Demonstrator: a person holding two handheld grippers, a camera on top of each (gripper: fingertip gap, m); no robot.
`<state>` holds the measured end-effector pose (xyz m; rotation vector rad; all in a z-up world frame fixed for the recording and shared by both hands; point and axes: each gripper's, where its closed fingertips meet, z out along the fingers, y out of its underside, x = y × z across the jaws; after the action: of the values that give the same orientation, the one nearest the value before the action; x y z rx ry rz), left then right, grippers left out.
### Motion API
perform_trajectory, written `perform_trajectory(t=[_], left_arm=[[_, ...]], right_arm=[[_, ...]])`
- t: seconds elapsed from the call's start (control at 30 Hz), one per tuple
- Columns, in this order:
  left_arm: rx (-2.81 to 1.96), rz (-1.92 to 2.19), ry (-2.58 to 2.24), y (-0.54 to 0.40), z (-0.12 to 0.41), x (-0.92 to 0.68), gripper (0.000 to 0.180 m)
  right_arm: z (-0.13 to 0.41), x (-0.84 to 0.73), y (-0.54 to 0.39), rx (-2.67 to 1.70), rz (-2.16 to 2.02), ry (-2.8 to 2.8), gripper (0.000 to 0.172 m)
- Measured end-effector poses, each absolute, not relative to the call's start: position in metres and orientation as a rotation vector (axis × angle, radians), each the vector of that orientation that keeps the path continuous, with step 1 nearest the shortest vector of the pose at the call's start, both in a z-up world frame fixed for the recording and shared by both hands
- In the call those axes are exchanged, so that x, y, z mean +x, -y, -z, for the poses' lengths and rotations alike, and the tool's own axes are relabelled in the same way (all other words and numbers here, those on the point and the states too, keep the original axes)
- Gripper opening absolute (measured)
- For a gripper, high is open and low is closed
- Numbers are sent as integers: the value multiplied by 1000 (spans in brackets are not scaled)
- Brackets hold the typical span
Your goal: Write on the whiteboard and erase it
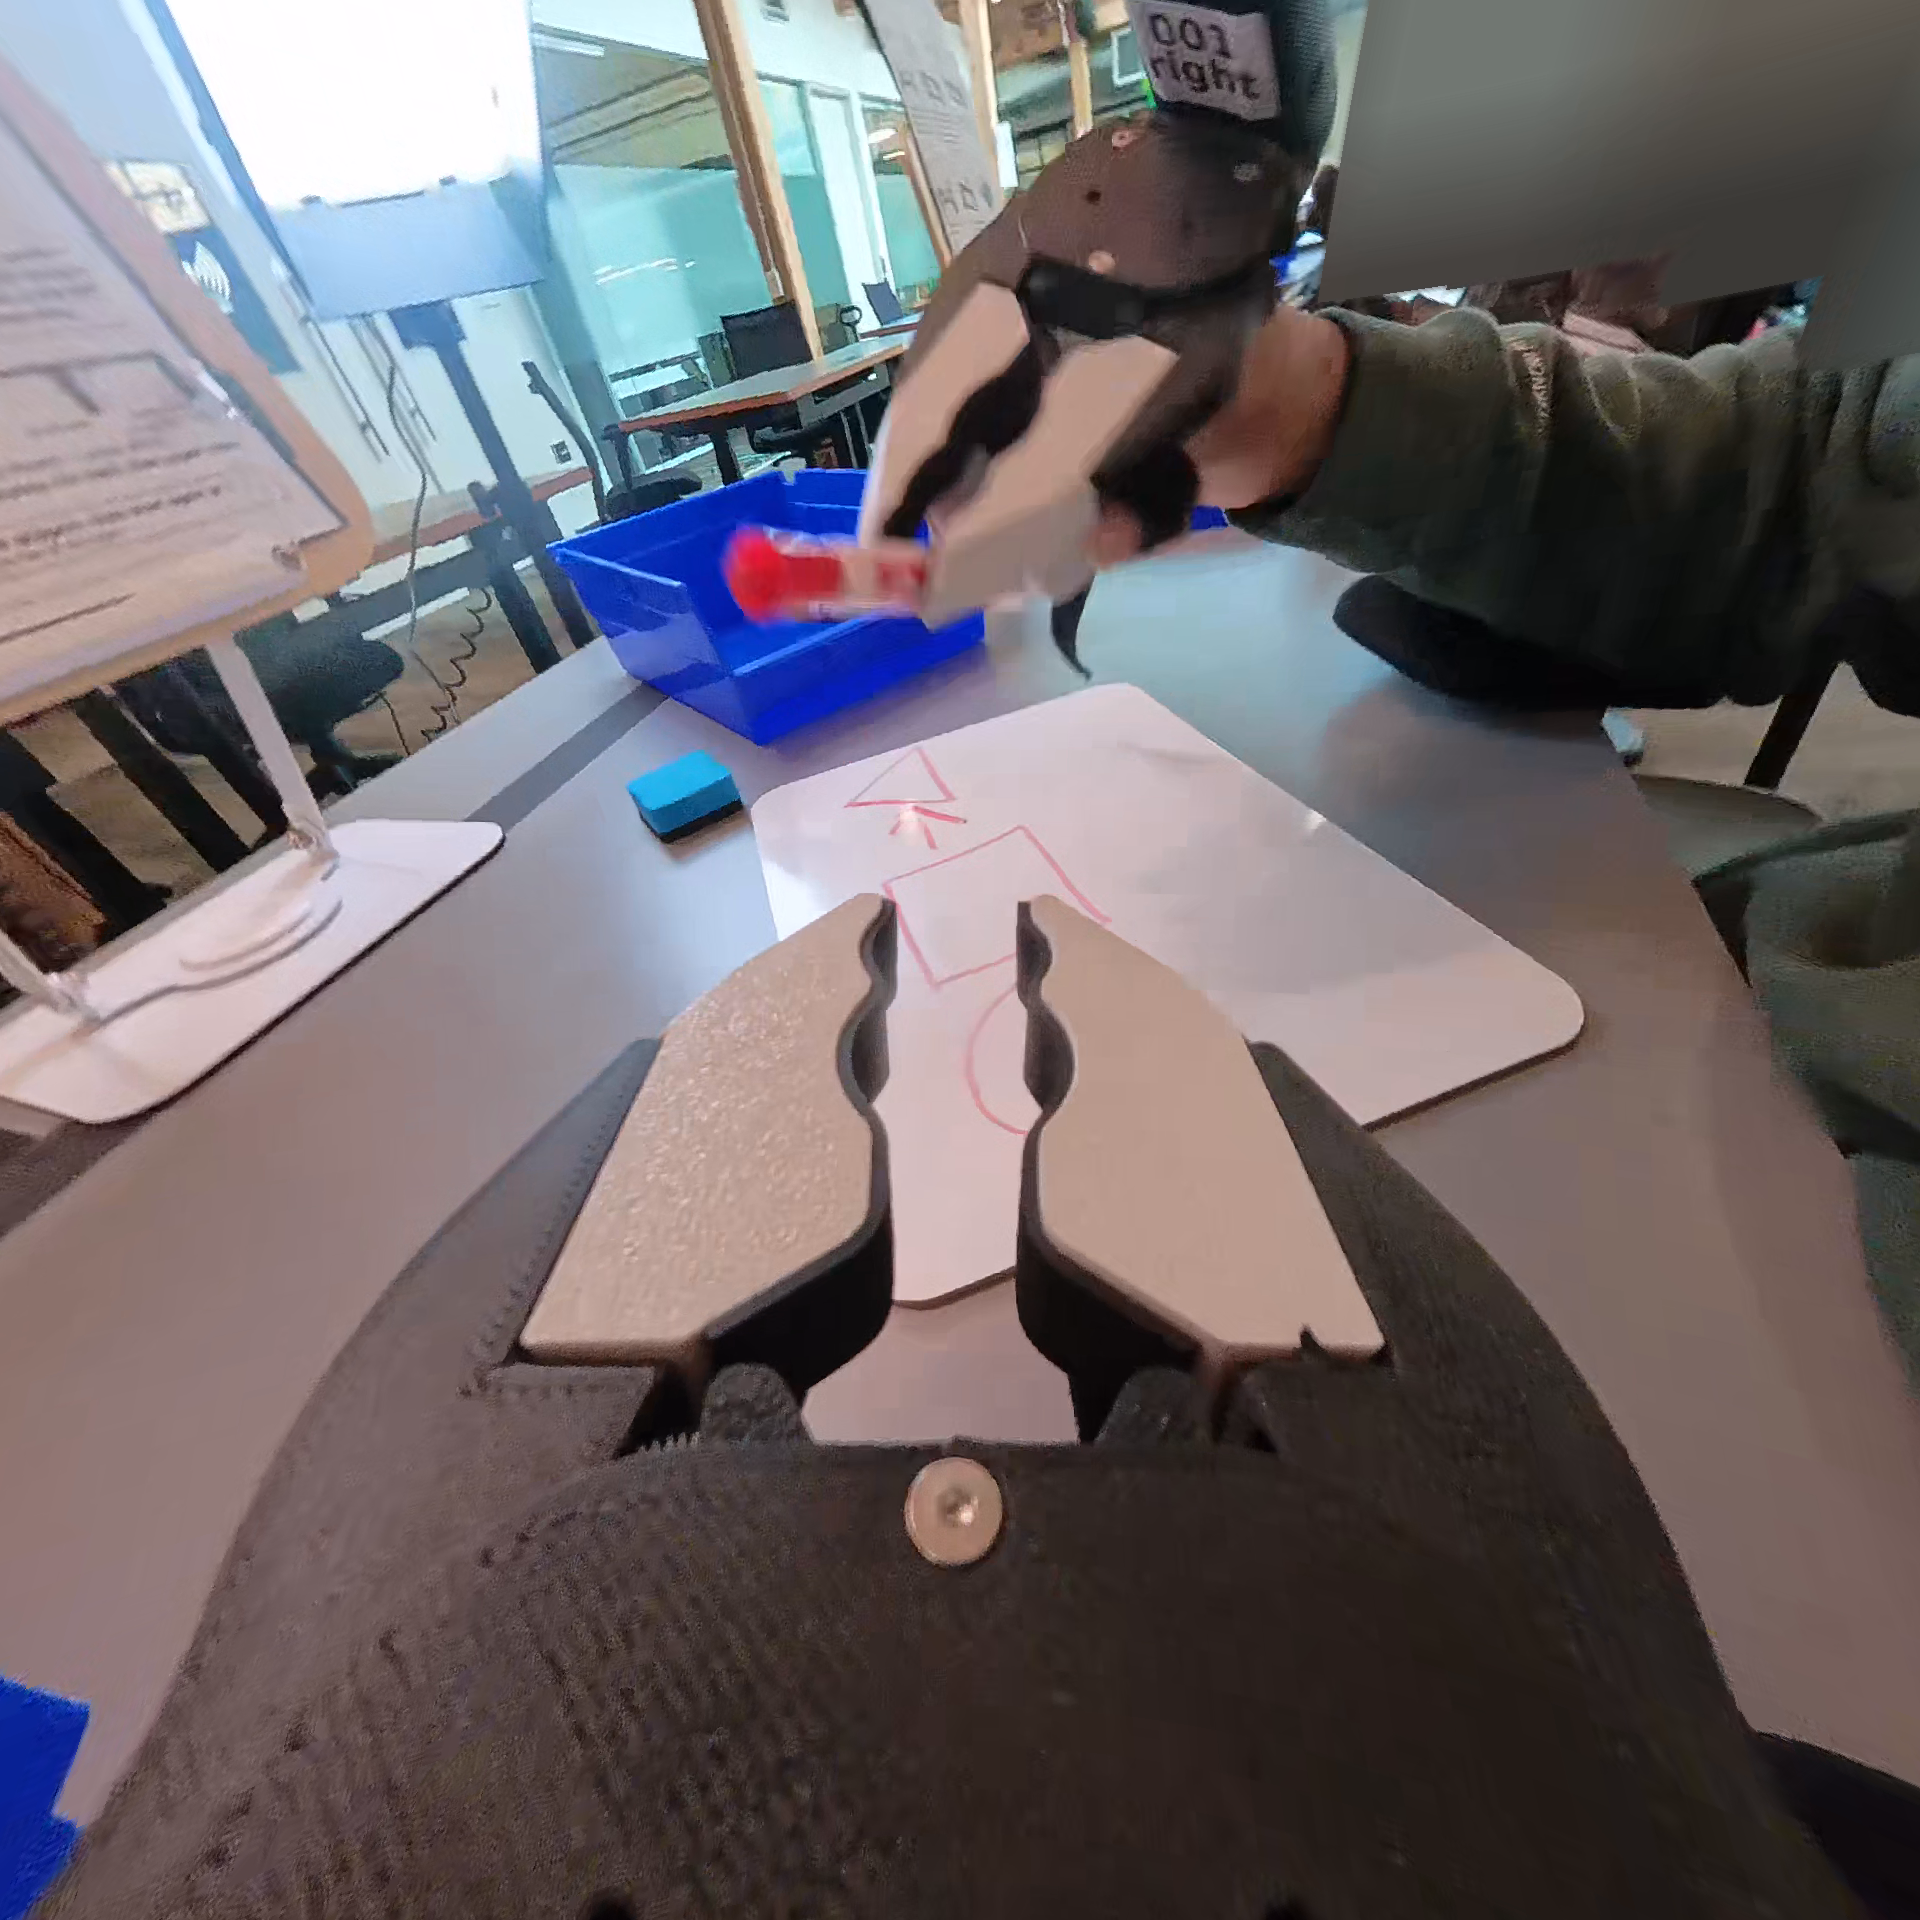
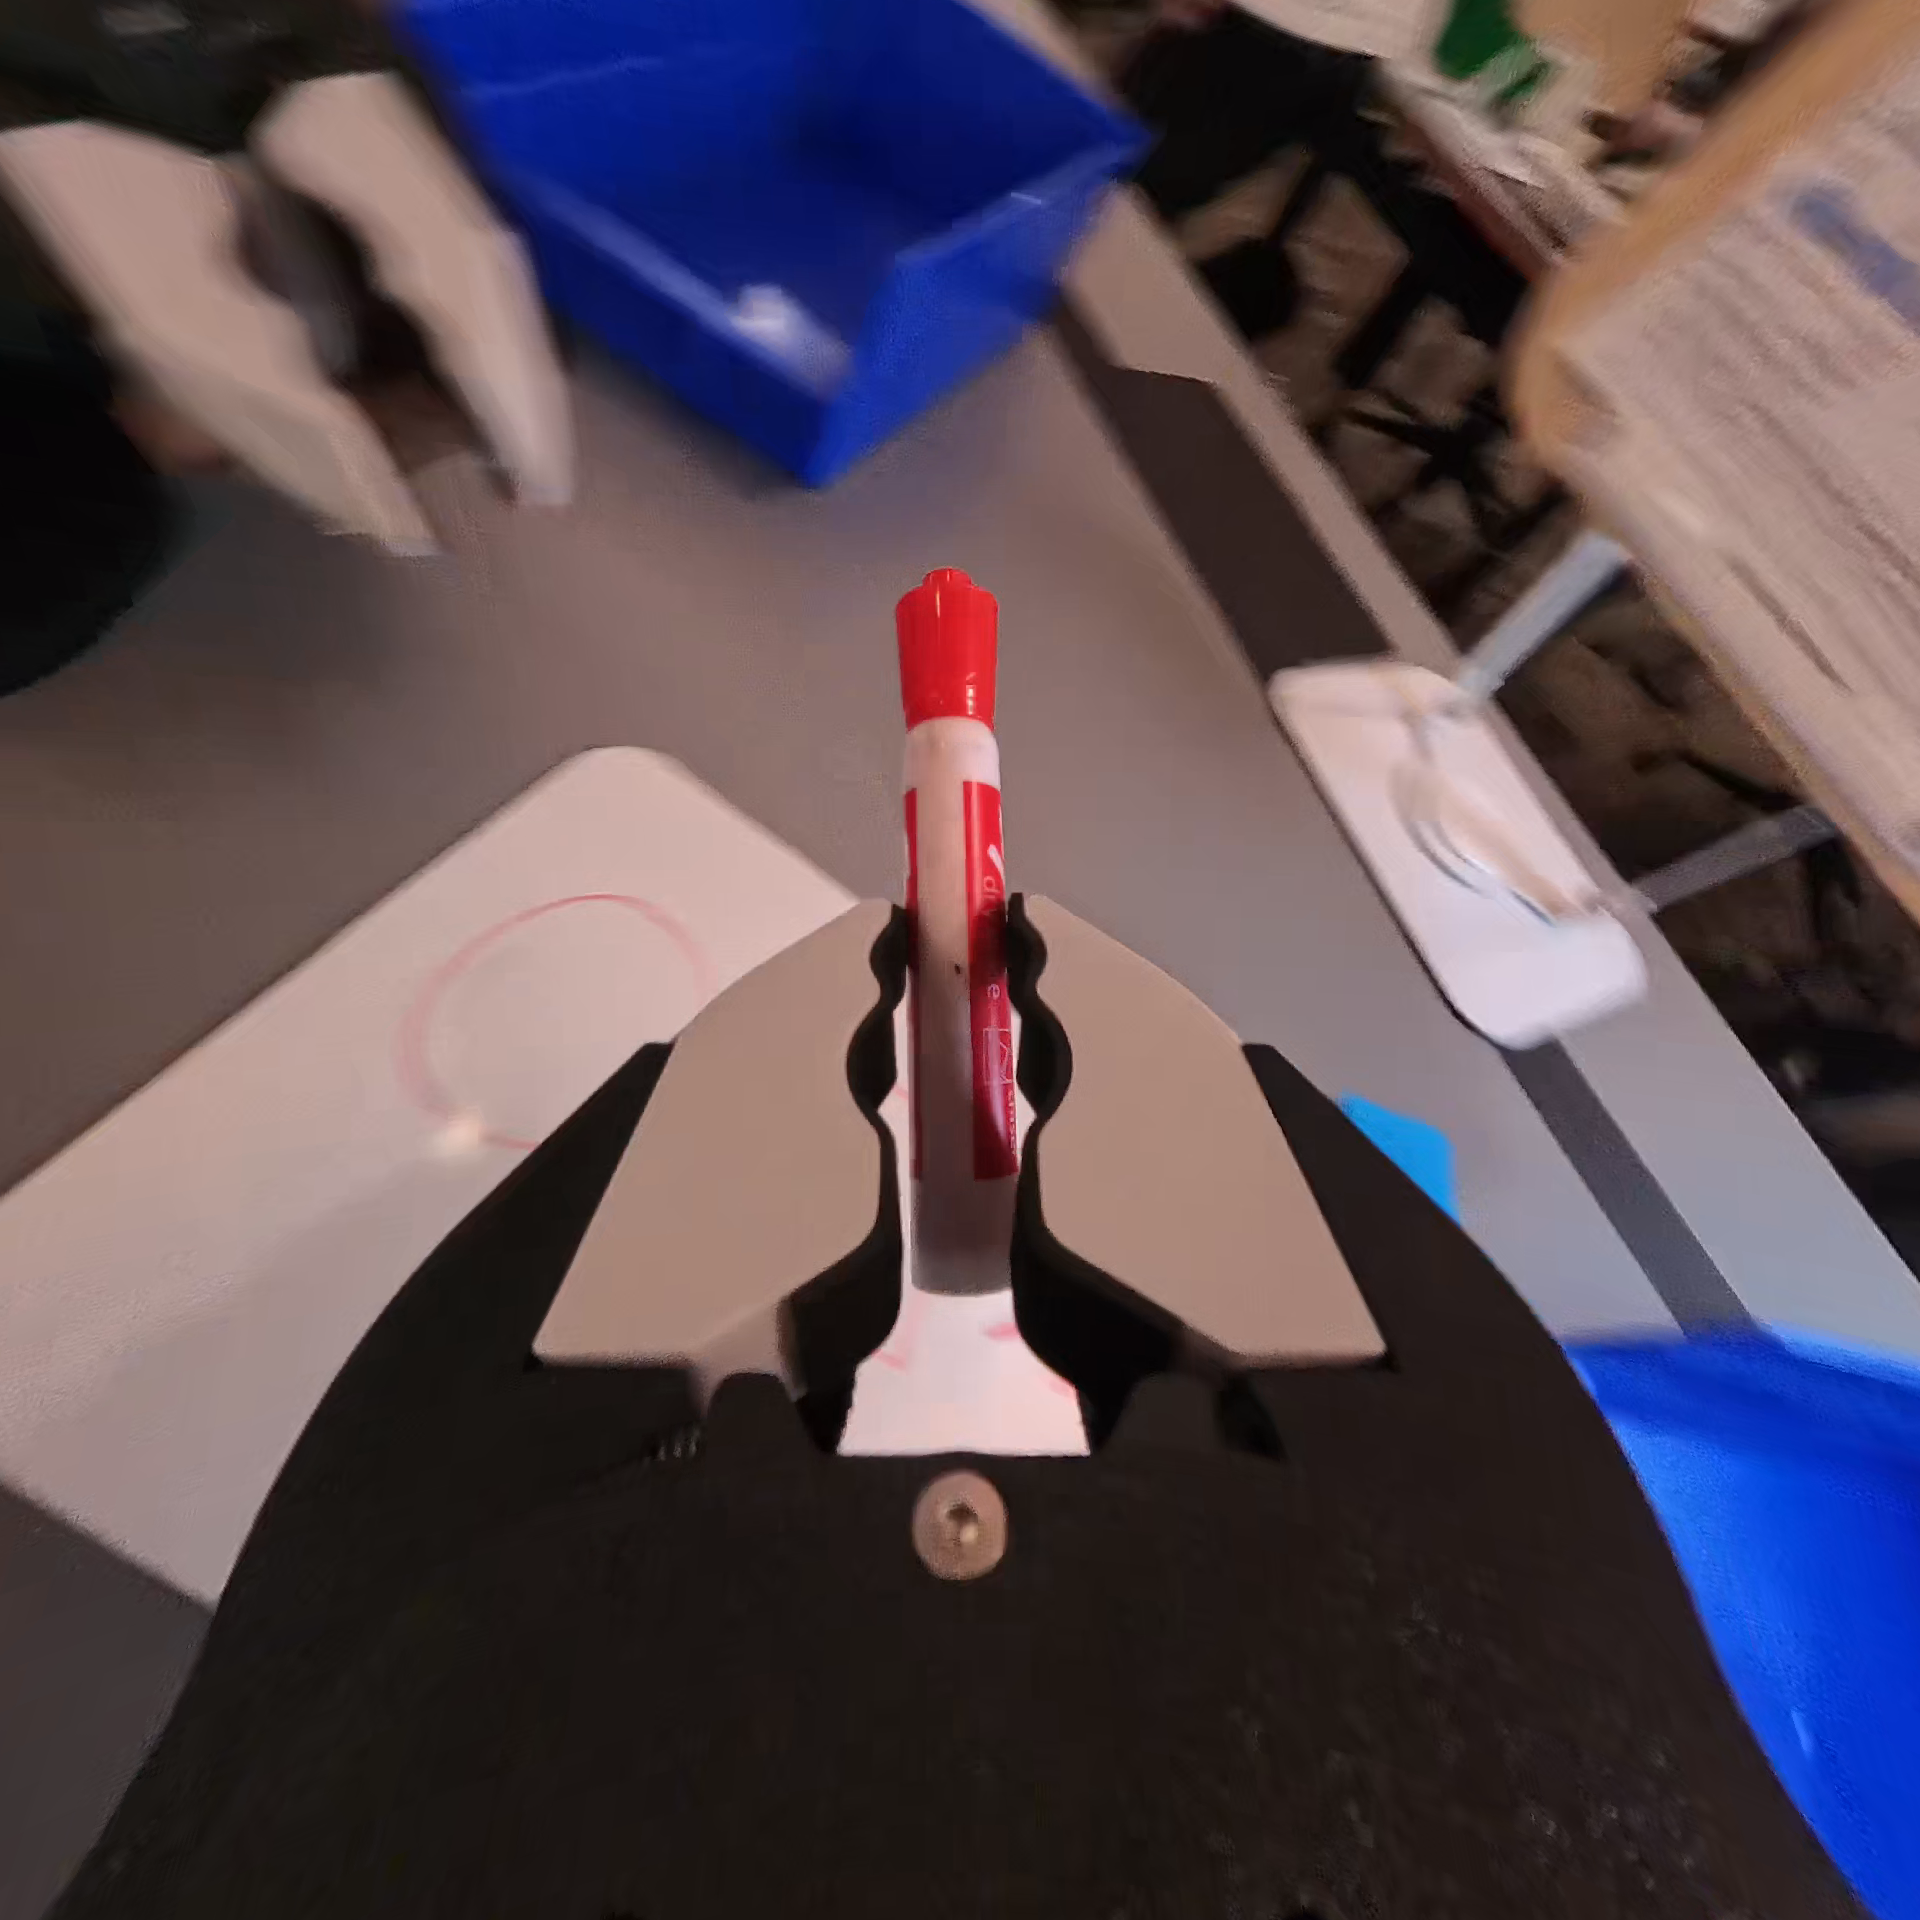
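A white whiteboard point(image 1: 1247, 914) lies on the grey table point(image 1: 416, 1143) with a red triangle, arrow, square and circle drawn on it. My left gripper point(image 1: 956, 914) hovers over the board's near end, open, with nothing between its fingers. My right gripper point(image 2: 956, 914) is shut on a red marker point(image 2: 951, 883) with its red cap on, pointing forward. In the left wrist view the right gripper point(image 1: 935, 561) holds the marker point(image 1: 821, 577) in the air in front of the blue bin point(image 1: 727, 644). A blue eraser point(image 1: 686, 792) lies left of the board.
A sign stand with a white base point(image 1: 239, 935) stands at the left table edge. A person's green sleeve point(image 1: 1558, 468) reaches in from the right. The bin point(image 2: 790, 208), stand base point(image 2: 1455, 852) and a blurred blue object point(image 2: 1766, 1507) show in the right wrist view. My right fingertips sit around 12 cm from my left ones.
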<state>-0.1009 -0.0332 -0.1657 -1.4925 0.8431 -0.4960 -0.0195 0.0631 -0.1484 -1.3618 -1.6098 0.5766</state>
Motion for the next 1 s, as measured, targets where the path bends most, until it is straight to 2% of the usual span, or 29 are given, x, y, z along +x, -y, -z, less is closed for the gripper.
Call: perform_trajectory(t=[0.1, 0.17, 0.27, 0.37, 0.5, 0.6, 0.67, 0.9, 1.0], left_arm=[[-1525, 475, -844, 29, 175, -102, 17], [-1539, 466, -877, 30, 183, -96, 16], [-1558, 460, -904, 31, 191, -91, 13], [-1576, 479, -902, 32, 195, -91, 11], [-1593, 505, -898, 32, 199, -91, 9], [-1599, 499, -925, 34, 204, -88, 9], [-1604, 492, -938, 34, 206, -87, 9], [-1614, 500, -932, 32, 207, -87, 8], [-1622, 503, -935, 32, 209, -86, 7]], right_arm=[[126, 30, -175, -1626, -457, 1214, 18], [129, 74, -254, -1827, -339, 947, 18], [162, 124, -335, -2105, -304, 647, 19], [205, 148, -374, -2309, -336, 430, 19], [237, 156, -394, -2402, -532, 123, 20], [228, 124, -389, -2366, -916, 60, 41], [217, 123, -390, -2309, -935, 55, 50], [148, 91, -343, -1971, -1014, 406, 42], [153, 60, -291, -1947, -892, 754, 42]])
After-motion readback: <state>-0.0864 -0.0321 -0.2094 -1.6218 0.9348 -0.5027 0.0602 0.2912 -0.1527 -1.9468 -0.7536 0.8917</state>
